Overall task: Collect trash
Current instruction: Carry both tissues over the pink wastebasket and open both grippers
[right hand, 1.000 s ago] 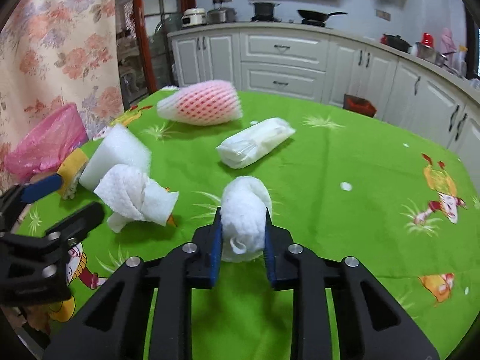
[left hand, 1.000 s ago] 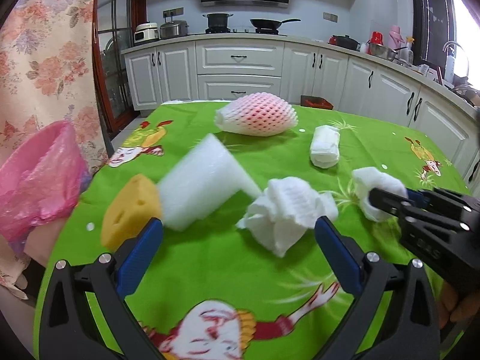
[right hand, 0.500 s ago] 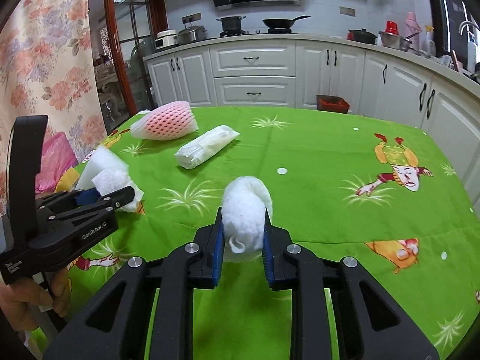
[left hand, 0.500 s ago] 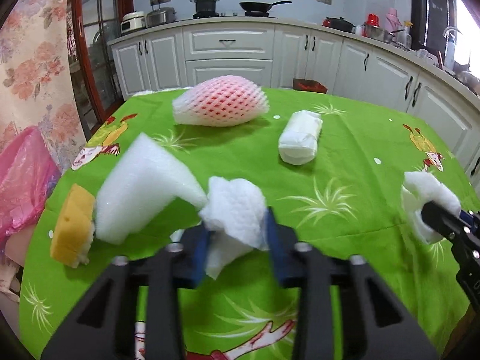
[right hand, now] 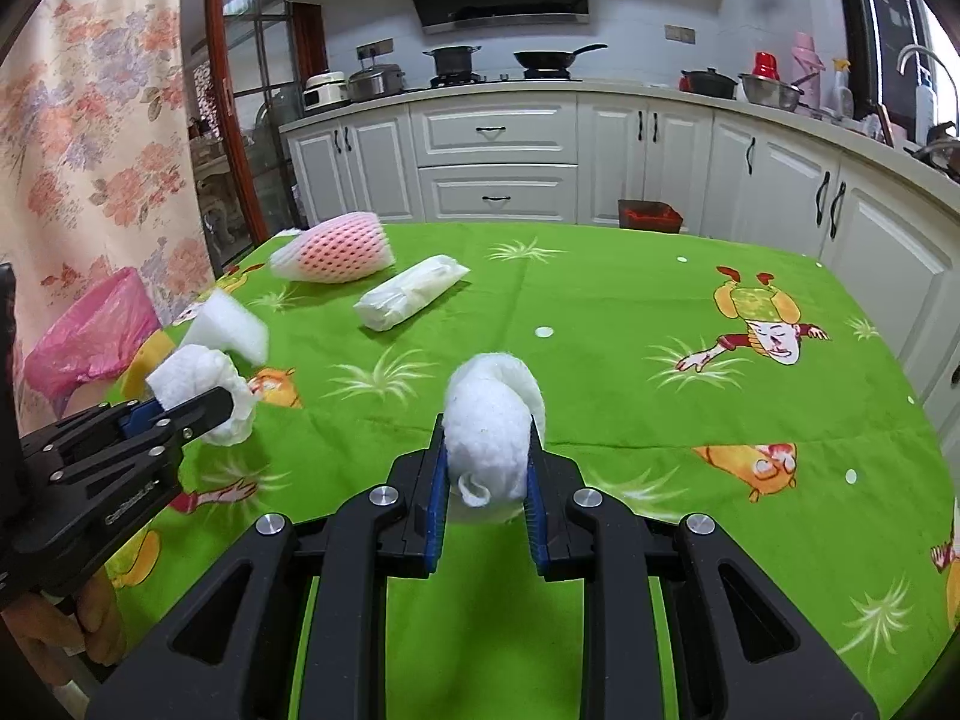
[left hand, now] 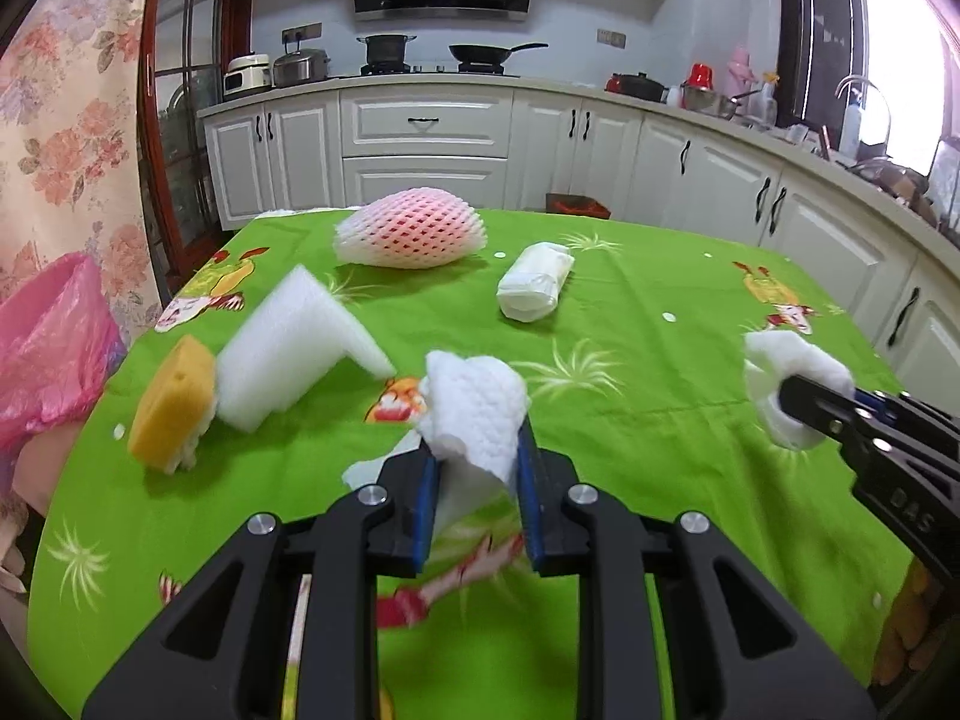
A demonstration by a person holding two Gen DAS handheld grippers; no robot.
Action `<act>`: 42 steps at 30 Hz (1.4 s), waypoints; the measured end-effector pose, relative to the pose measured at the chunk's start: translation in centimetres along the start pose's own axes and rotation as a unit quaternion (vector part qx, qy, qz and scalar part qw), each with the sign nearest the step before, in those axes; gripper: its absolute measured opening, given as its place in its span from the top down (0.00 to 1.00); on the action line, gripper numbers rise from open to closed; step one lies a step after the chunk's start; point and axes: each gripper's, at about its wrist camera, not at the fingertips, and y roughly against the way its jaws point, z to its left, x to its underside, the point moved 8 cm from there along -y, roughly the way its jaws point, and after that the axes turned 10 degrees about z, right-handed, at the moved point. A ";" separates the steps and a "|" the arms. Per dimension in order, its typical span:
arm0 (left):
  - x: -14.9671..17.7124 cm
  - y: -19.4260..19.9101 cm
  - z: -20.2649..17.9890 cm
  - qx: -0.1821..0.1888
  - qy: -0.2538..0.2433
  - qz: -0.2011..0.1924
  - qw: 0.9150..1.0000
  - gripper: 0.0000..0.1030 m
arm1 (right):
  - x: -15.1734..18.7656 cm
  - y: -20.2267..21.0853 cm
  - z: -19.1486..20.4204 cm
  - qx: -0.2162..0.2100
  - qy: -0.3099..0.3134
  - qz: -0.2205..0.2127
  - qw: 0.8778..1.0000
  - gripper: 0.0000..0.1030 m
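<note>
The crumpled paper towel point(left hand: 474, 408) is now clamped btwn the blue pads of the left gripper point(left hand: 474, 480) and lifted off the table; 1 s ago those jaws were wide open around it, w/ the towel lying flat on the cloth. The cotton wad point(right hand: 492, 420) is pinched in the right gripper point(right hand: 486, 492), same as before, but carried higher and further right. Seen from the left wrist cam, the right gripper sits at 3 o'clock w/ its wad.

On the green cartoon tablecloth point(left hand: 630, 360) the rest is untouched: white foam block point(left hand: 294, 342) at 10 o'clock of the towel, yellow sponge point(left hand: 171, 402) touching it on the left, pink-netted fruit point(left hand: 408, 234) at 12, wrapped white packet point(left hand: 534, 288) at 1. A pink trash bag point(left hand: 48, 348) hangs off the table edge at 9.

Behind: white kitchen cabinets point(left hand: 426, 144), a stove w/ pot and pan, floral curtain point(right hand: 90, 150) on the left.
</note>
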 end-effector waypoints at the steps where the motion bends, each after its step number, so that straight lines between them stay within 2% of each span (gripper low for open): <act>1: 0.5 0.5 0.2 0.005 0.001 0.001 1.000 0.78 | 0.1 0.1 0.5 -0.001 0.004 0.000 1.000 0.78; 6: 2.4 3.0 1.7 -0.002 -0.015 -0.010 1.000 0.78 | 0.7 0.0 3.6 -0.019 0.021 0.008 1.000 0.78; 12: 4.2 5.7 5.2 -0.031 -0.016 -0.028 0.999 0.78 | 1.4 -0.6 9.0 -0.042 0.060 0.019 0.997 0.78; 23: 6.8 9.7 13.5 -0.088 0.012 -0.048 0.995 0.78 | 2.6 -0.6 17.8 -0.090 0.137 0.035 0.986 0.78; 27: 7.2 10.5 16.8 -0.104 0.038 -0.048 0.993 0.78 | 2.6 -1.0 21.0 -0.106 0.166 0.043 0.979 0.78; 34: 6.8 12.4 22.4 -0.136 0.078 -0.053 0.986 0.77 | 0.9 -1.4 27.5 -0.142 0.218 0.036 0.965 0.78; 42: 3.1 15.2 29.2 -0.169 0.098 -0.075 0.978 0.75 | -4.0 -2.2 35.1 -0.195 0.250 0.015 0.948 0.78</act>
